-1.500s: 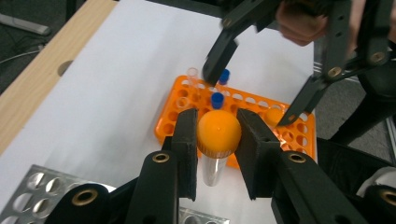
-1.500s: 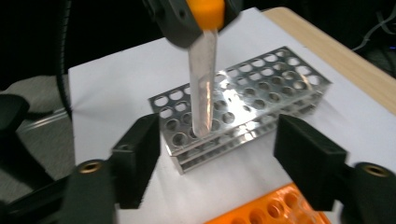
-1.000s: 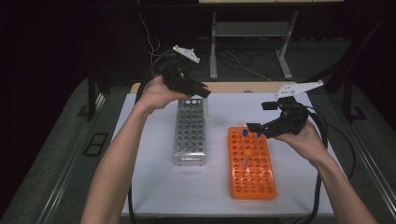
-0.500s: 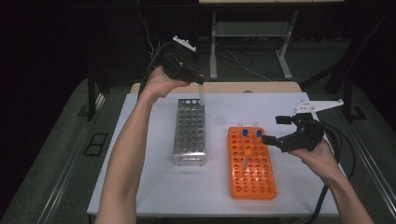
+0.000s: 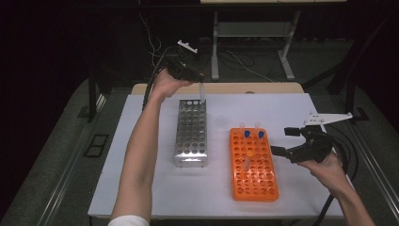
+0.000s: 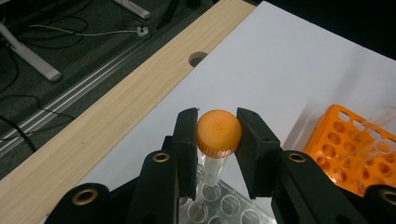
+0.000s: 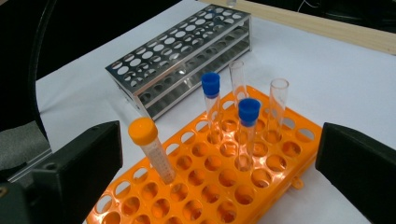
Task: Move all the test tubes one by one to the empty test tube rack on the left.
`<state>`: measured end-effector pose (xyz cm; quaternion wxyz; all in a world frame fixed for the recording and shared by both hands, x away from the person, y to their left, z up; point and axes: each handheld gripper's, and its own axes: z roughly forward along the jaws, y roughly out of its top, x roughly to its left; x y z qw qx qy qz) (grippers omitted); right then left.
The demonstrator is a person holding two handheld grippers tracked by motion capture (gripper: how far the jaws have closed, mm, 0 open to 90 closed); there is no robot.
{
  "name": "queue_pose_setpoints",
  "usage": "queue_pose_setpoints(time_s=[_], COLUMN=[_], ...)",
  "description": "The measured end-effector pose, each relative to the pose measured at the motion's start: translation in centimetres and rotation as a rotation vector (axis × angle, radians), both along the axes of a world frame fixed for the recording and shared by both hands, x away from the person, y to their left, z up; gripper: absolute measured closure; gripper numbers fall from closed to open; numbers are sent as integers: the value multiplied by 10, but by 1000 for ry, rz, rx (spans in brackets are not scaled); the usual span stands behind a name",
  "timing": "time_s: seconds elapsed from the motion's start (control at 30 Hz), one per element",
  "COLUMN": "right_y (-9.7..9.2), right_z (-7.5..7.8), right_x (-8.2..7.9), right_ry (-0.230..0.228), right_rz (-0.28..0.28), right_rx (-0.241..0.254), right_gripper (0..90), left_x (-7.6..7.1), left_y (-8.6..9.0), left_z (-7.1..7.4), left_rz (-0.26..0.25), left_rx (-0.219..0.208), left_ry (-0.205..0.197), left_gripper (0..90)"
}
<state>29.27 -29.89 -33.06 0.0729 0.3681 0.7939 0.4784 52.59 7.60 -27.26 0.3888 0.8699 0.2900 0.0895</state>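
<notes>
The left gripper (image 6: 217,135) clamps an orange-capped tube (image 6: 218,135) upright over the far right corner of the steel rack (image 5: 191,134), while the right gripper (image 5: 287,141), jaws wide apart, hangs just right of the orange rack (image 5: 254,174).

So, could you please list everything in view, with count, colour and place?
Metal tube rack: one, silver, left of centre on the table.
Orange tube rack: one, orange, right of the metal rack.
Held tube: one, clear with orange cap, in the left claw above the metal rack's far end.
Orange-capped tube: one, leaning in the orange rack.
Blue-capped tubes: two, upright in the orange rack.
Uncapped tubes: two, clear, at the orange rack's far end.
Table: one, white top, wooden strip along the far edge.
Left claw: one, black, shut on the held tube.
Right claw: one, black, open, right of the orange rack.
</notes>
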Motion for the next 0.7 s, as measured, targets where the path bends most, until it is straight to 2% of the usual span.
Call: queue_pose_setpoints(time_s=[0.07,0.2,0.37,0.5,0.7], right_y=[-2,-7,-14,-18,-20], right_z=[-2,-7,-12,-15,-17], right_x=[-1,-4,-7,-8,-10], right_ry=[2,6,13,14,16], right_rz=[-3,-8,-16,-18,-20], right_rx=[2,9,15,20,24], right_gripper=[3,3,3,3,3], left_x=[3,6,9,10,9], left_y=[-3,-7,-5,-4,-5], left_z=[-5,-13,-18,-23,-36], left_rz=[3,13,35,43,42], left_rx=[-1,29,31,53,62], left_ry=[2,-1,6,11,24], left_gripper=[694,694,694,694,694])
